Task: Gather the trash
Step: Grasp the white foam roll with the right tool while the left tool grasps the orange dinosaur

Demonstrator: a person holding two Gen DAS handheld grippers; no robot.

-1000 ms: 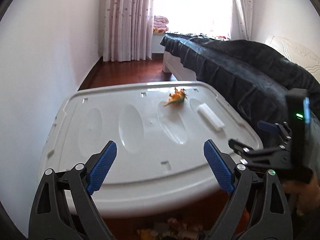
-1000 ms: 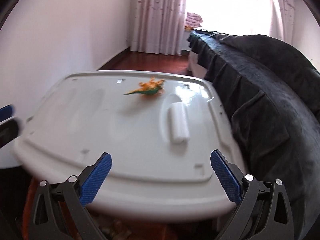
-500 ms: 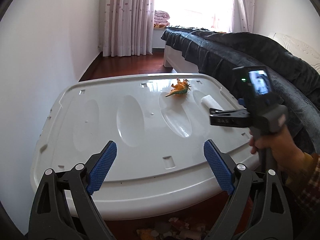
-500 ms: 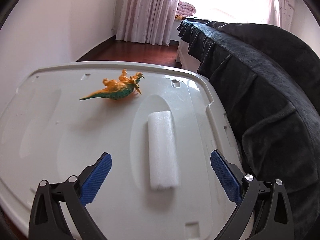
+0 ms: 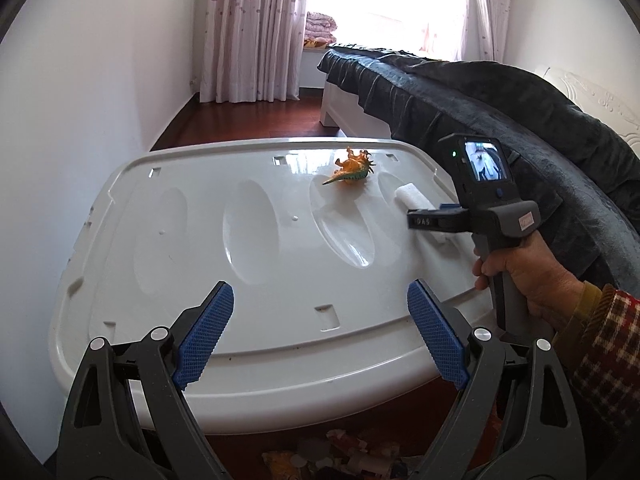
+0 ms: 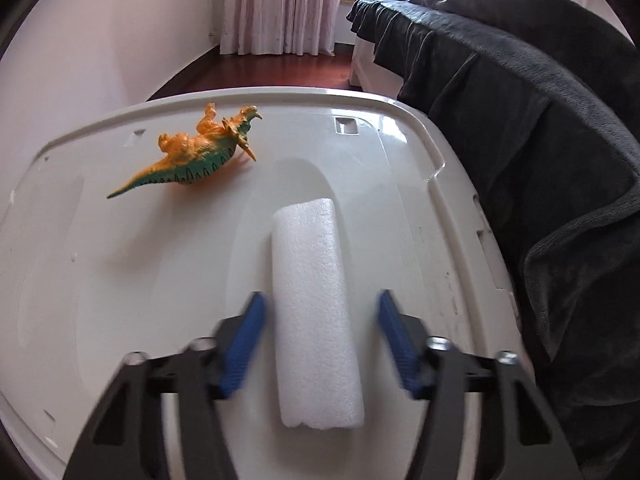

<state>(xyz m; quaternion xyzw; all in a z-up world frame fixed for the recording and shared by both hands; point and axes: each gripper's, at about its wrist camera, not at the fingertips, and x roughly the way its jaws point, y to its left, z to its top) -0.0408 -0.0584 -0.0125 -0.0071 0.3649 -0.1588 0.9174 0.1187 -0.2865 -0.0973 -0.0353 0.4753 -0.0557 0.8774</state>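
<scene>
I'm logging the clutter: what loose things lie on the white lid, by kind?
Foam pieces: 1, the white foam roll
Toys: 1, the orange and green dinosaur
Total: 2, both on the white lid

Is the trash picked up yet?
Not yet. Nothing looks collected so far. The right gripper has just been closing around the white foam piece, which lies on the white lid; a gap shows on the right. Lifting it remains. The left gripper is open, empty.
</scene>
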